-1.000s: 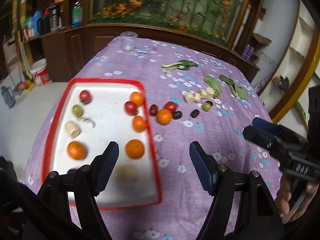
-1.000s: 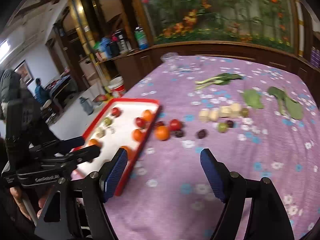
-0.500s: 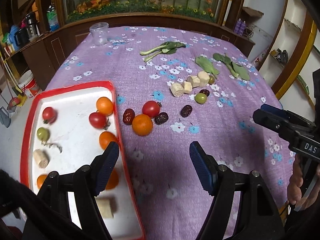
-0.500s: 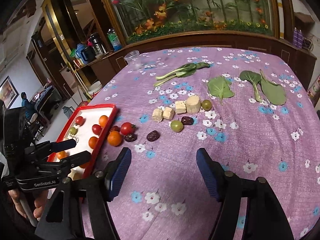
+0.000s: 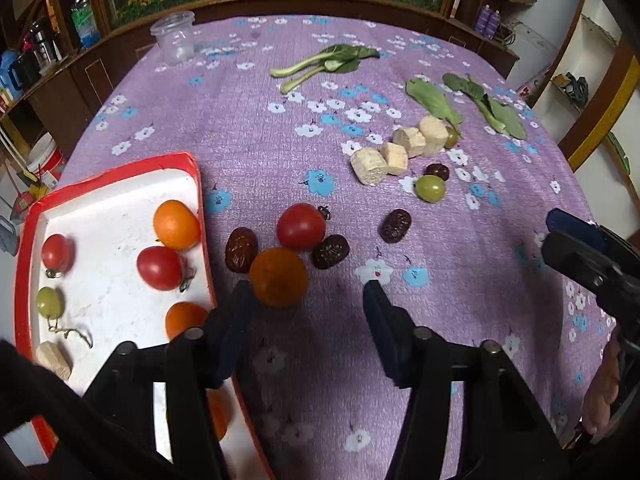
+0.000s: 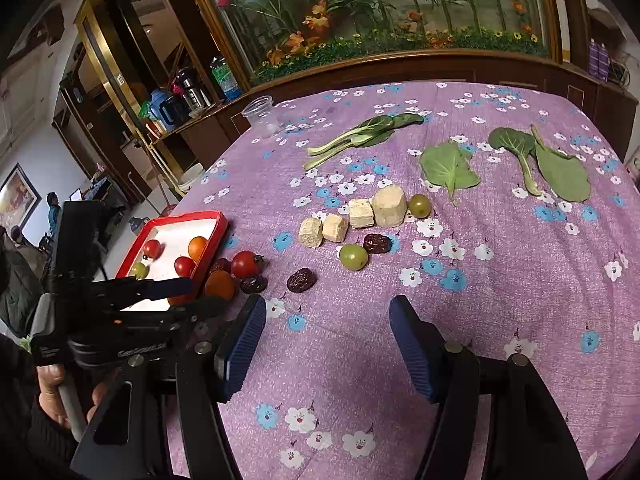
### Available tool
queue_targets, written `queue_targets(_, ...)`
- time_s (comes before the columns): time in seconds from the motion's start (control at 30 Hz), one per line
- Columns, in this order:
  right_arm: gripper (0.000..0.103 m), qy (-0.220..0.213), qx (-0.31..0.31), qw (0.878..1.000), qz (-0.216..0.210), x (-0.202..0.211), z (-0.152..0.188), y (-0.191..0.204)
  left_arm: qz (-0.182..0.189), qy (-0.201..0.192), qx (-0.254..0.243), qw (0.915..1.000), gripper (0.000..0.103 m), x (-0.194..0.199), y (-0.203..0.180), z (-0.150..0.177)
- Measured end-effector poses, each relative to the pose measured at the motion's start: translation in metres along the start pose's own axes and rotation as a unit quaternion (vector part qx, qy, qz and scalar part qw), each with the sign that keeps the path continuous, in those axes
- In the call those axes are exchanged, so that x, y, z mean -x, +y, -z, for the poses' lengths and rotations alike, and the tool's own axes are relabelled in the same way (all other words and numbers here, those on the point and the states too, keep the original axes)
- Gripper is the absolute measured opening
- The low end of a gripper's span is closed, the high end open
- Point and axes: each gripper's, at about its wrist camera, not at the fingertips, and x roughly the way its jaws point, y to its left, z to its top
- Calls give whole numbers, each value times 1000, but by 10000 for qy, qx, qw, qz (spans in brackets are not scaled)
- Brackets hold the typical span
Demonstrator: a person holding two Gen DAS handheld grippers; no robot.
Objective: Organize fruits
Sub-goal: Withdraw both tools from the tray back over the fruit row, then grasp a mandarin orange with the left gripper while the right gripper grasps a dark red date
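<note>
My left gripper [image 5: 306, 300] hangs low over the purple cloth with its jaws closing. A loose orange [image 5: 278, 276] lies at its left fingertip, partly inside the gap, and the right pad stands well clear of it. Just beyond lie a red tomato [image 5: 300, 226], dark dates [image 5: 330, 251] and a green grape [image 5: 430, 188]. The red-rimmed white tray [image 5: 120, 176] at the left holds oranges, tomatoes and a grape. My right gripper [image 6: 324, 312] hovers over bare cloth, its jaws closing a little on nothing, short of a date [image 6: 302, 279].
Pale cut chunks [image 6: 362, 212] lie in a row mid-table, with green leaves [image 6: 450, 166] and stalks [image 6: 360, 132] behind. A clear plastic jar [image 6: 262, 114] stands at the far edge. A wooden cabinet rings the table. A hand [image 6: 52, 388] grips the left tool.
The left gripper swung right, off the tray, and sank toward the loose orange, its jaws narrowing. The right gripper dropped closer to the cloth and its jaws narrowed slightly.
</note>
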Motion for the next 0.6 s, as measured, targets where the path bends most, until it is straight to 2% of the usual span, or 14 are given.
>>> queue_targets(0.1,66,4,5,10000,-20,-2,-1,-1,-39,50,17,10000,48,-6,0,-6)
queue_targets(0.17,66,19,-7,10000,-37,-3,-1,-1,-217,82,-8,9997,46,-10,-1,-9)
queue_targets(0.27,66,9,-31,10000,-39,-4,-2,-2,-222,86,48,9997,45,-11,2,-11)
queue_targets(0.43,66,-5,-42,10000,-35,-5,-4,-2,-843,180,-254,9960,36,-19,-4,-10)
queue_targets(0.53,66,-21,-32,10000,-42,-4,-5,0,-1012,298,-237,9941,36,-26,2,-10)
queue_targets(0.6,66,-28,-31,10000,-46,-4,-5,0,-986,280,-198,9945,33,-27,6,-8)
